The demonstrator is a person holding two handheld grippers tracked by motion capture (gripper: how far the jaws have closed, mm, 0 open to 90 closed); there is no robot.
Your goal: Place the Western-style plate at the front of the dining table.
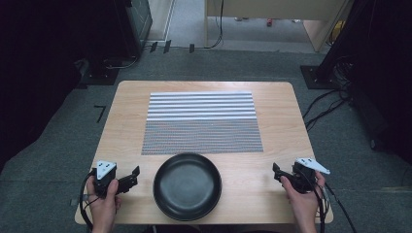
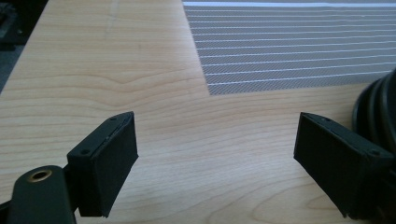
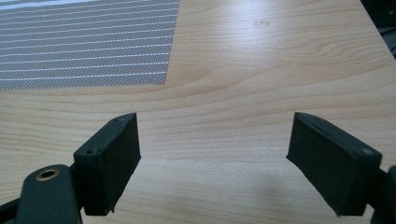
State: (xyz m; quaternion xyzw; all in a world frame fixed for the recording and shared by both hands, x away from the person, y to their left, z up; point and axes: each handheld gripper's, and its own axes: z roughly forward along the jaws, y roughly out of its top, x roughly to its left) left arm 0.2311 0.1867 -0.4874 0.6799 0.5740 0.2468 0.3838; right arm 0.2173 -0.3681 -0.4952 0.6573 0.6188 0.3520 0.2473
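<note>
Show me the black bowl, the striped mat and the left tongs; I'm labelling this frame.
black bowl [image 1: 187, 187]: high view, middle of its inside.
striped mat [image 1: 201, 122]: high view, centre of its surface.
left tongs [image 1: 134, 174]: high view, midway between the open tips.

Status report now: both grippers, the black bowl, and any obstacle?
Left gripper open, empty, left of the black bowl. Right gripper open, empty, right of it. Bowl upright on the table, untouched. Nothing between grippers and bowl.
</note>
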